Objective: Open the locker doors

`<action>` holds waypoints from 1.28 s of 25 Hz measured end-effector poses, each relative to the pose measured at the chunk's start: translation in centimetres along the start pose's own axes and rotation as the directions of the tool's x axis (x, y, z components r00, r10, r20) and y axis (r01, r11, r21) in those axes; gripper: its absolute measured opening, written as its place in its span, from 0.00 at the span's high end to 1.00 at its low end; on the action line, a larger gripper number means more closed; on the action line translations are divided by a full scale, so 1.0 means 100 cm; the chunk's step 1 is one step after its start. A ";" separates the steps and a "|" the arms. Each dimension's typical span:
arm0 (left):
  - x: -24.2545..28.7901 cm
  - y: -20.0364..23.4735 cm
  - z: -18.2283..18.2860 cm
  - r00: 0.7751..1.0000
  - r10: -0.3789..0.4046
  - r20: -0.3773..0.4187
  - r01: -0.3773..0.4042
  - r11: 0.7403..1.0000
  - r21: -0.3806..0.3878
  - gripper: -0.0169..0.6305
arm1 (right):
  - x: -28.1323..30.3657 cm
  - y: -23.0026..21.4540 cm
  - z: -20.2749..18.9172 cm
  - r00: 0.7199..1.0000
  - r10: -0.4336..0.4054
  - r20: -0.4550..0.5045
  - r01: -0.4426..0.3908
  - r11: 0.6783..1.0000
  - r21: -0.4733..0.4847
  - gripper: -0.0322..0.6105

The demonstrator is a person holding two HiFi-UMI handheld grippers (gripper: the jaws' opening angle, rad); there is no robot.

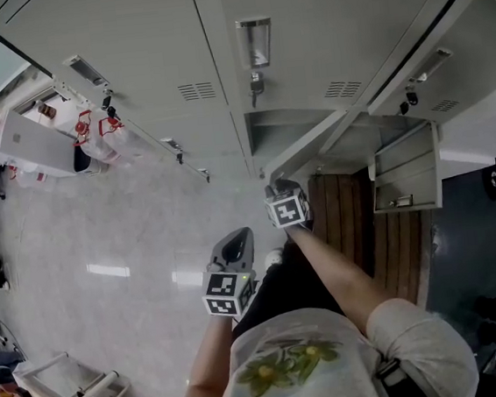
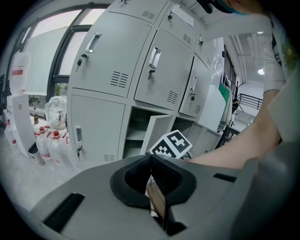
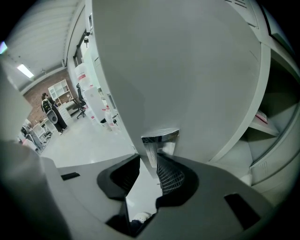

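Note:
A bank of grey lockers [image 1: 319,36] fills the head view. One low locker door [image 1: 300,151] stands ajar. My right gripper [image 1: 275,190] is at that door. In the right gripper view the door [image 3: 187,70] fills the frame, and its chrome handle [image 3: 160,139] sits at the tips of my right gripper [image 3: 152,159]. The jaws stand apart, with floor showing through the gap. My left gripper [image 1: 234,247] hangs back, lower and to the left, with nothing in it. In the left gripper view my left gripper [image 2: 151,159] has its tips together, and the ajar door [image 2: 157,133] shows beyond.
Another locker door [image 1: 408,172] hangs open at the right, over a wooden board [image 1: 347,218]. Plastic bottles and bags [image 2: 47,143] stand left of the lockers. A white wire basket [image 1: 75,396] is on the floor at lower left. A person [image 3: 49,110] stands far off.

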State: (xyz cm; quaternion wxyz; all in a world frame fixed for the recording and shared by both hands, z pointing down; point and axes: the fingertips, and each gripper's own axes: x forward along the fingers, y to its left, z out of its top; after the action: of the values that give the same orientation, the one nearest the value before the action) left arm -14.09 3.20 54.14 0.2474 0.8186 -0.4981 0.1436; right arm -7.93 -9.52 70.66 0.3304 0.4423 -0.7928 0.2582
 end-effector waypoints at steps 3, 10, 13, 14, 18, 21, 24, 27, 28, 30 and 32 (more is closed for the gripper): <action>0.001 -0.002 0.003 1.000 -0.011 0.004 0.011 1.000 0.010 0.93 | -0.004 -0.004 -0.010 1.000 -0.017 -0.027 0.016 1.000 -0.025 0.74; 0.002 -0.010 0.007 0.999 -0.044 -0.003 0.044 0.998 0.036 0.93 | -0.015 -0.005 -0.015 1.000 0.002 -0.010 -0.002 1.000 -0.026 0.74; 0.002 -0.015 0.007 0.998 -0.057 -0.006 0.057 0.997 0.043 0.93 | -0.017 -0.007 -0.029 0.999 0.016 -0.029 -0.016 1.000 -0.018 0.74; 0.003 -0.016 0.007 0.998 -0.061 -0.007 0.062 0.997 0.046 0.93 | -0.019 -0.007 -0.034 0.999 0.021 -0.039 -0.022 1.000 -0.011 0.74; 0.007 -0.022 0.005 0.997 -0.072 -0.010 0.072 0.996 0.051 0.93 | -0.029 -0.006 -0.044 0.998 0.036 -0.049 -0.035 0.999 0.024 0.74; 0.011 -0.027 0.003 0.997 -0.073 -0.012 0.074 0.996 0.040 0.93 | -0.036 -0.011 -0.050 0.998 0.034 -0.044 -0.033 0.999 0.031 0.74; 0.015 -0.034 0.003 0.997 -0.079 -0.018 0.079 0.996 0.038 0.93 | -0.041 -0.012 -0.056 0.997 0.062 -0.044 -0.060 0.998 0.033 0.76; 0.019 -0.043 0.004 0.996 -0.081 -0.026 0.082 0.996 0.040 0.93 | -0.047 -0.013 -0.063 0.994 0.091 -0.061 -0.088 0.995 0.040 0.78; 0.020 -0.046 0.005 0.996 -0.082 -0.027 0.083 0.996 0.040 0.93 | -0.050 -0.014 -0.065 0.993 0.100 -0.067 -0.097 0.994 0.042 0.78; 0.022 -0.054 0.008 0.996 -0.084 -0.028 0.085 0.995 0.043 0.93 | -0.055 -0.017 -0.069 0.991 0.112 -0.068 -0.110 0.993 0.040 0.80; 0.024 -0.060 0.010 0.996 -0.085 -0.029 0.086 0.995 0.046 0.93 | -0.061 -0.021 -0.070 0.991 0.114 -0.064 -0.111 0.993 0.039 0.81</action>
State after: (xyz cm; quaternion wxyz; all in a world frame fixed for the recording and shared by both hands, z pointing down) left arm -7.69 3.14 52.85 0.2408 0.8428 -0.4556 0.1555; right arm -1.64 -2.33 70.85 0.3336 0.3938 -0.8004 0.3050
